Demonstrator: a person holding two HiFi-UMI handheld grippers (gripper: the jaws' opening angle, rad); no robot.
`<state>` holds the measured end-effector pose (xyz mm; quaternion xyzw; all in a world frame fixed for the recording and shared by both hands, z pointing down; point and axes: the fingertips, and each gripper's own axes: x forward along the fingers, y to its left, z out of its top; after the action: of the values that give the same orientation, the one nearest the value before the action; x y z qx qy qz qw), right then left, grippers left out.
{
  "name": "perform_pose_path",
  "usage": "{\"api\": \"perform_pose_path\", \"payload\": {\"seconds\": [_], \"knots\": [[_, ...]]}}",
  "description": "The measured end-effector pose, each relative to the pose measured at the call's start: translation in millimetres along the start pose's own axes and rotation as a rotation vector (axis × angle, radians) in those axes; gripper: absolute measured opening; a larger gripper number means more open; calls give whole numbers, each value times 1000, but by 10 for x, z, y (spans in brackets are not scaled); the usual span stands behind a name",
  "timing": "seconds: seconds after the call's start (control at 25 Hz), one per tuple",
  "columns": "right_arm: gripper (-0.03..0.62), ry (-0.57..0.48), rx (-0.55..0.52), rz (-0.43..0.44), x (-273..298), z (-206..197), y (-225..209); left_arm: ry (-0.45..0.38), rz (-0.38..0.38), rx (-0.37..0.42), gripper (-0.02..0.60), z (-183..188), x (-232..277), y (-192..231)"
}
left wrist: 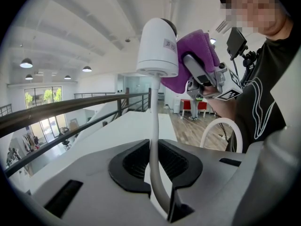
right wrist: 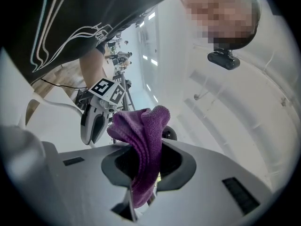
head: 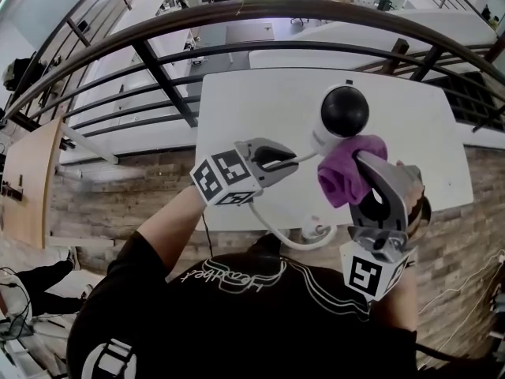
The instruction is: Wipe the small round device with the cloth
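The small round device [head: 344, 110] is a white body with a black dome, held up over the white table [head: 252, 117]. My left gripper [head: 293, 158] is shut on its thin white cable [left wrist: 154, 126], just below the body [left wrist: 157, 41]. A bunched purple cloth [head: 351, 168] is clamped in my right gripper [head: 363, 164] and touches the device's lower right side. In the left gripper view the cloth [left wrist: 193, 55] sits against the white body. In the right gripper view the cloth [right wrist: 143, 145] fills the jaws and hides most of the dome [right wrist: 169, 133].
The cable's slack loops down to a plug [head: 316, 231] near my chest. A dark metal railing [head: 166, 77] curves behind the table. A brick-faced ledge [head: 126, 196] runs along the table's near edge.
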<state>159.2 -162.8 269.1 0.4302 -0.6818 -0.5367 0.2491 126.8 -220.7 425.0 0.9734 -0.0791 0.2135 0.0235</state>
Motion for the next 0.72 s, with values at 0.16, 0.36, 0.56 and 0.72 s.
{"api": "perform_pose_path", "payload": {"seconds": [0.16,0.36,0.56,0.72], "knots": [[58,-2,30,20,13,-33,38,-1,3,-3,60,16,8,0],[58,-5,76,42,5,-74,95,0,6,-5,60,18,10,1],[58,-7,124,69,-20,-119,179,4,10,-5,60,14,10,1],[58,-8,163,93,-40,-161,255,6,12,-7,60,17,12,4]]}}
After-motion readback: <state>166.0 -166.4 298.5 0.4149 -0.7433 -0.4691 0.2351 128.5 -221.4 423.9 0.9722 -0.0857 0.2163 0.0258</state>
